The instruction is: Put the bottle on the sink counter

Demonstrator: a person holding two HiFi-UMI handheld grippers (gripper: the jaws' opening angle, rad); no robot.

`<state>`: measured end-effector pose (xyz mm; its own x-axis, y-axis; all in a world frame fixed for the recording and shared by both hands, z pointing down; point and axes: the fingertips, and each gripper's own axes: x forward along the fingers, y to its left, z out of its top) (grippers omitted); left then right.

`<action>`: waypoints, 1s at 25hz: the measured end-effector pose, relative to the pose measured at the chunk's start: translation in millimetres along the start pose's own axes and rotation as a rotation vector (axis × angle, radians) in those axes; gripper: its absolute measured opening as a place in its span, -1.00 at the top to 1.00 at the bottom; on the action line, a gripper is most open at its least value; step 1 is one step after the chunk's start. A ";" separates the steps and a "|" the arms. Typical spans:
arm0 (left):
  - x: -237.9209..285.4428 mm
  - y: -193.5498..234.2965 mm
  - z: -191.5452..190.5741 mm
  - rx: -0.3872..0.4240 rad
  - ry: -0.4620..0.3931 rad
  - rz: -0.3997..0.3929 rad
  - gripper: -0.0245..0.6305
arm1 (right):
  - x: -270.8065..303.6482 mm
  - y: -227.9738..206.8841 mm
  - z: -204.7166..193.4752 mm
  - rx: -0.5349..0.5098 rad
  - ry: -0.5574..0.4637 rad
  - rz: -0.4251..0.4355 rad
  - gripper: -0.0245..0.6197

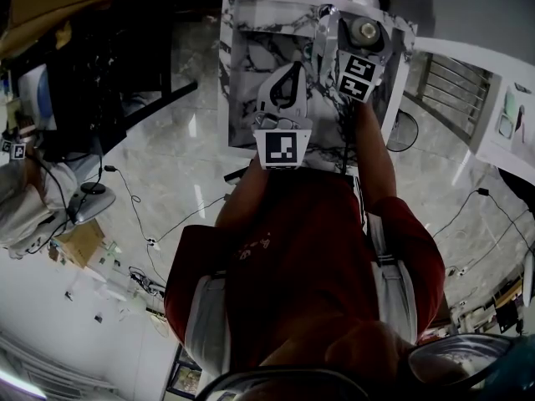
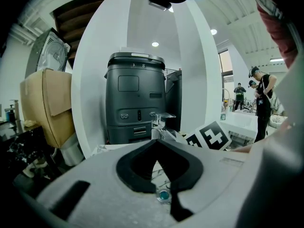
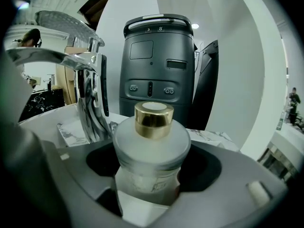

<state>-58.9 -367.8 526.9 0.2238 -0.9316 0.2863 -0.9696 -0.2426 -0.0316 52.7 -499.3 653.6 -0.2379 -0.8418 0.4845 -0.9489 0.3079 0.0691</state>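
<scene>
Beside the chrome faucet (image 3: 90, 99) — dark machine (image 3: 159, 65) behind — right gripper (image 3: 152, 167) fingers clamp the bottle (image 3: 151, 148); left gripper (image 2: 156, 140) fingers closed.

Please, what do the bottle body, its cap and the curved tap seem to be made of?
Frosted round bottle: probably glass, matt, translucent white. Its gold cap: metal or plated plastic, shiny highlights. Curved tap: polished chrome-like metal, mirror reflections.
</scene>
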 end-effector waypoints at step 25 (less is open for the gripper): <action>-20.2 0.2 9.0 -0.018 -0.027 0.020 0.92 | -23.0 6.2 -10.8 0.004 0.037 0.013 -0.32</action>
<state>-62.7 -351.5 512.5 0.2069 -0.9433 0.2594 -0.9755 -0.2193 -0.0194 54.5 -473.2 652.3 -0.2422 -0.8207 0.5175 -0.9466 0.3169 0.0595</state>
